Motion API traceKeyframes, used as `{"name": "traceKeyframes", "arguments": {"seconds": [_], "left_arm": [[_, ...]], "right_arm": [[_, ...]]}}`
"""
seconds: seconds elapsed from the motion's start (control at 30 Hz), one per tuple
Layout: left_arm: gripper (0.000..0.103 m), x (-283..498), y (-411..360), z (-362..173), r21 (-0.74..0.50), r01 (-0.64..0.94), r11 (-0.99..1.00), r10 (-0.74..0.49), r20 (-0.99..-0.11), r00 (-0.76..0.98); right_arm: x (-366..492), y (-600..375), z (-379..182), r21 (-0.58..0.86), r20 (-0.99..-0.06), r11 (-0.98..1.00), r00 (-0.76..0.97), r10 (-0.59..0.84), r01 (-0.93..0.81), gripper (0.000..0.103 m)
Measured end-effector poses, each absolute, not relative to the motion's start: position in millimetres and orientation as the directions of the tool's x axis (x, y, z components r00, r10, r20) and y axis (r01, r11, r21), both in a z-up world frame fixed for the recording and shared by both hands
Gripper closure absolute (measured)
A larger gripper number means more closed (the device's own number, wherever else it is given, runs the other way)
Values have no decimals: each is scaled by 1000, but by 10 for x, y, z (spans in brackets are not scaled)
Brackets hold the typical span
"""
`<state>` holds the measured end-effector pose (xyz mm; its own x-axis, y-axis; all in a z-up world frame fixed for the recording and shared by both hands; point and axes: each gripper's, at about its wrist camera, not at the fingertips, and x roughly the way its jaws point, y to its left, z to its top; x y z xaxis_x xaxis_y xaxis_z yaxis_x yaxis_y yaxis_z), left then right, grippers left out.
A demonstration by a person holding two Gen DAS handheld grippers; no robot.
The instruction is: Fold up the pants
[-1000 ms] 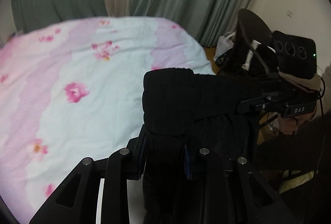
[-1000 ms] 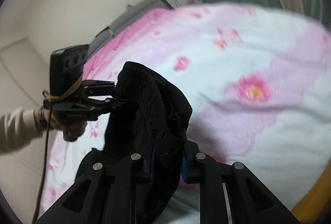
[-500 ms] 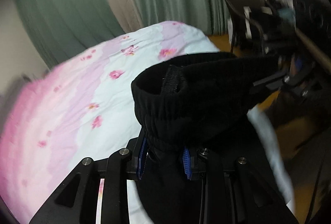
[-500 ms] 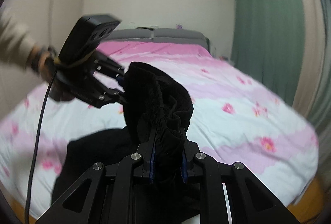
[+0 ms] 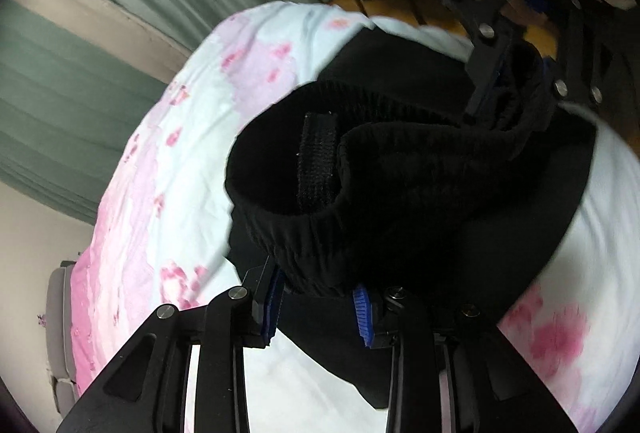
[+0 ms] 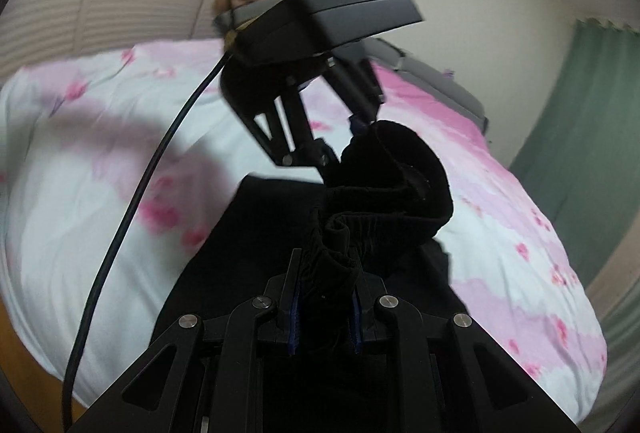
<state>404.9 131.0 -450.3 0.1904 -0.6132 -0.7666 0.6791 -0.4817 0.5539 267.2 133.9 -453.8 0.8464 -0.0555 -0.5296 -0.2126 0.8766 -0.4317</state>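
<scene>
The black pants [image 5: 400,169] hang by their ribbed elastic waistband over the pink-and-white floral bed [image 5: 180,137]. My left gripper [image 5: 320,297] is shut on one end of the waistband. My right gripper [image 6: 325,313] is shut on the other end of the waistband [image 6: 384,193]. In the left wrist view the right gripper [image 5: 516,73] shows at the upper right, clamped on the band. In the right wrist view the left gripper [image 6: 352,137] shows above the pants. The pant legs [image 6: 248,257] trail down onto the bed.
Green curtains [image 5: 100,45] hang beyond the bed. A grey headboard [image 6: 440,81] stands at the bed's far end. A black cable [image 6: 132,201] hangs from the left gripper. Wooden floor [image 5: 400,5] and dark clutter lie past the bed corner.
Both grippers have swung around and tilted down toward the bed, still holding the waistband. The waistband now lies stretched flatter and the pant legs rest on the bed.
</scene>
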Motion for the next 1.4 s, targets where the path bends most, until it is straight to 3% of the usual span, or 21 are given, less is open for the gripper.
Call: {"name": "traceKeyframes", "arguments": {"seconds": [0.1,0.3,0.43,0.5,0.6,0.8,0.93,1.13,1.4], "left_arm": [[68,4046,1402,-4674,566,654,-502,-603,-771,205],[63,4024,1509,-4660,534,707,-464,-563,-794,230],[41,3952,1729,-4481,536,740,-405,-549,-790,272],[40,3923,1903,-4432,532,758,-377,-533,-794,292],[40,3926,2060,-4282,522,821,-232,-495,-790,362],[39,3789,2125,-3912,429,852,299,-359,-777,517],[36,3451,2182,-3815,367,716,594,-251,-761,598],[36,3134,1857,-3931,196,373,907,-74,-797,600],[36,2946,1502,-4088,-67,-237,969,84,-816,573]], "right_arm": [[2665,1441,-4717,-462,-553,848,832,-47,-259,81],[2566,1595,-4806,-466,-597,819,802,-12,-334,66],[2466,1591,-4651,-458,-594,821,804,1,-339,52],[2429,1581,-4541,-450,-592,821,806,19,-350,46],[2384,1596,-4370,-457,-581,805,812,52,-378,42],[2460,1390,-4055,-388,-613,797,775,152,-463,42],[2689,985,-3963,-342,-668,782,721,188,-521,42],[3267,421,-3892,-279,-731,683,611,304,-675,42],[4329,307,-3908,-36,-799,495,323,507,-868,42]]}}
